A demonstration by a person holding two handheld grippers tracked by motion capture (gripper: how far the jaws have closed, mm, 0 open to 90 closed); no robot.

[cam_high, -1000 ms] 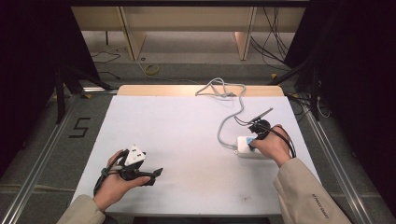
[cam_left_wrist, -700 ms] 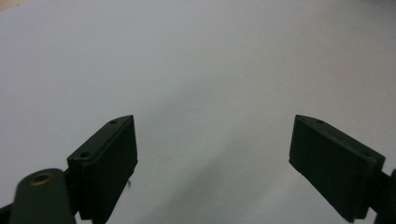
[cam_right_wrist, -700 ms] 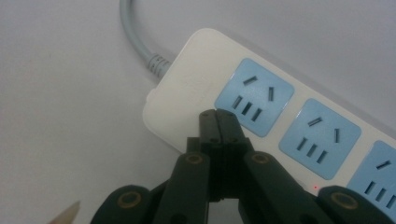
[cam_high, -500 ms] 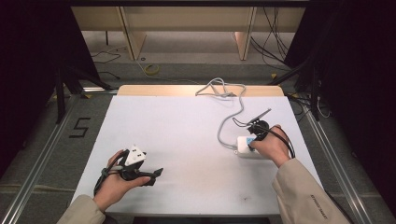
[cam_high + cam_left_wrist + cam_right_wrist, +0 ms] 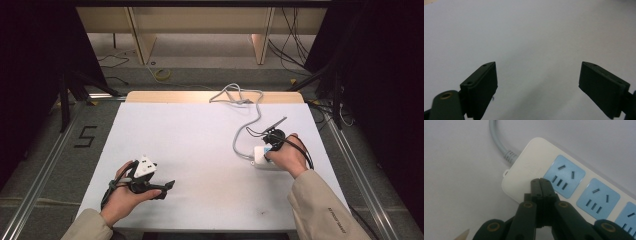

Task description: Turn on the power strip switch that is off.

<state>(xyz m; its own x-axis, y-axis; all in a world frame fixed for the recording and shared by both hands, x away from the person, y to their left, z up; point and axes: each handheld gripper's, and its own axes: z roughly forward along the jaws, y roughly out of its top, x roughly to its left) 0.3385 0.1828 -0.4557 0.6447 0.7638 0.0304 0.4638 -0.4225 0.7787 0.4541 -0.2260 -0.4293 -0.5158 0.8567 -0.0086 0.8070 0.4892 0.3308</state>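
Note:
A white power strip [image 5: 536,167] with light-blue sockets [image 5: 564,176] lies on the white table at the right [image 5: 261,158]. Its grey cable [image 5: 497,140] runs off towards the far edge [image 5: 243,131]. My right gripper [image 5: 540,185] is shut, its two jaws pressed together with nothing between them, the tips just above the strip's cable end. In the high view the right gripper [image 5: 270,148] and hand cover most of the strip. My left gripper [image 5: 537,80] is open over bare table, and in the high view the left gripper [image 5: 167,185] rests at the front left.
The white table top [image 5: 200,145] has a wooden strip along its far edge. The grey cable coils there [image 5: 234,95]. Metal rails run along both sides of the table, and a "5" mark [image 5: 85,136] is on the floor to the left.

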